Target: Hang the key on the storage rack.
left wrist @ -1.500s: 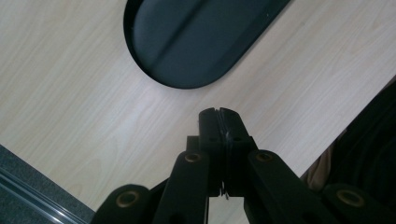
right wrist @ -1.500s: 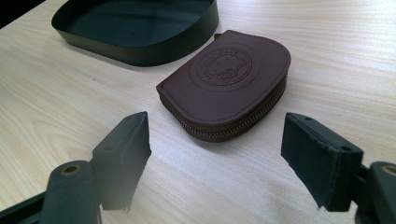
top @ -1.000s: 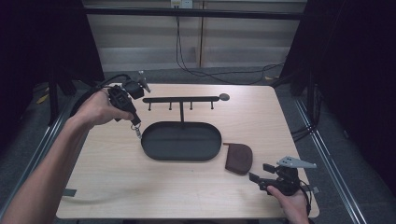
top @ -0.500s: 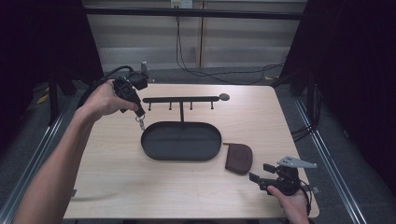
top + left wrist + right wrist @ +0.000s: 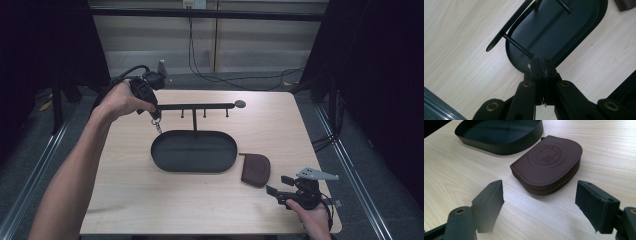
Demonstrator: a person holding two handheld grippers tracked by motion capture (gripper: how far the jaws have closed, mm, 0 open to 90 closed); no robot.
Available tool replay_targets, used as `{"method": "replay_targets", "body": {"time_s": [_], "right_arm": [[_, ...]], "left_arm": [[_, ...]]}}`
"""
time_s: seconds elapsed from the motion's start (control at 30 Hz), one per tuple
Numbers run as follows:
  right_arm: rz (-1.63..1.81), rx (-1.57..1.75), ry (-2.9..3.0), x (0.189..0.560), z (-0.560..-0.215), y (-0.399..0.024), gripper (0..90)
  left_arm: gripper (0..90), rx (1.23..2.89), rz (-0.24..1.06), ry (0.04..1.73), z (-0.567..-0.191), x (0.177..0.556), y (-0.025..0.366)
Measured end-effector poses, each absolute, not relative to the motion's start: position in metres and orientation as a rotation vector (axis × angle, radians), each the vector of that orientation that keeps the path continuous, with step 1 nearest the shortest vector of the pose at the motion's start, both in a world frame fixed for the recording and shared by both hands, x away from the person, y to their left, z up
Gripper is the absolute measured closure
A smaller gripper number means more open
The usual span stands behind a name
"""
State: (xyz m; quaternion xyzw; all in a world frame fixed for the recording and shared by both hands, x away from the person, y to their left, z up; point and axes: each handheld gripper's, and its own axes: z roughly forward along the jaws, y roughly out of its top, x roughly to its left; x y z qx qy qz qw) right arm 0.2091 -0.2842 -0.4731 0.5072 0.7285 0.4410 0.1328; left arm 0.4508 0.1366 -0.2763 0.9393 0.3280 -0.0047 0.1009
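- Pouch (image 5: 549,163) nearest the person: brown leather coin purse, zip around its curved edge, lying flat on the bench (image 5: 125,200) just right of the oval tray. Looks light, soft-sided and a little springy; the embossed face seems smooth enough to slip under hard pads.
- Right tongs (image 5: 540,206) rest low on the bench just short of the pouch, jaws spread wide, nothing between them. Best hold, by my reckoning, is across the flat faces near the zipped edge, where the seam stiffens it.
- Tray (image 5: 194,151): black oval metal base of the hook stand, rigid, probably the heaviest piece here; unlikely to shift from a light knock.
- Keys (image 5: 157,123): small metal bunch on a ring, dangling from the left tongs (image 5: 155,116) beside the left end of the stand's bar (image 5: 200,106), above the tray's rim. Hard, light, free to swing; ring is thin and could twist in the grip.
- Left tongs are pressed together, pinching the ring at the jaw tips; hook pegs (image 5: 517,46) stand just ahead.
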Motion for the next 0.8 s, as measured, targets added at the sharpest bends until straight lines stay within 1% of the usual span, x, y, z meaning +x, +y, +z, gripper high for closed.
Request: {"method": "replay_targets", "body": {"time_s": [0.17, 0.23, 0.3, 0.37, 0.57, 0.67, 0.73, 0.8], "right_arm": [[1.281, 1.47, 2.116, 0.209, -0.473, -0.284, 22.3], [1.282, 1.47, 2.117, 0.209, -0.473, -0.284, 22.3], [1.282, 1.468, 2.119, 0.209, -0.473, -0.284, 22.3], [1.283, 1.466, 2.119, 0.209, -0.473, -0.284, 22.3], [1.279, 1.47, 2.121, 0.209, -0.473, -0.284, 22.3], [1.279, 1.465, 2.122, 0.209, -0.473, -0.283, 22.3], [1.277, 1.469, 2.116, 0.209, -0.473, -0.284, 22.3], [1.279, 1.475, 2.112, 0.209, -0.473, -0.284, 22.3]], "left_arm": [[89.3, 2.763, -0.018, 0.983, -0.28, 0.456, 0.135], [89.3, 2.76, 0.017, 0.982, -0.281, 0.456, 0.133], [89.3, 2.769, -0.001, 0.986, -0.284, 0.458, 0.133], [89.3, 2.759, 0.024, 1.008, -0.285, 0.459, 0.134], [89.1, 2.741, 0.021, 1.014, -0.287, 0.461, 0.137], [88.3, 2.736, 0.044, 1.014, -0.289, 0.46, 0.138], [87.9, 2.727, 0.035, 1.02, -0.29, 0.461, 0.141], [85.4, 2.717, 0.034, 1.022, -0.29, 0.461, 0.144]]}}
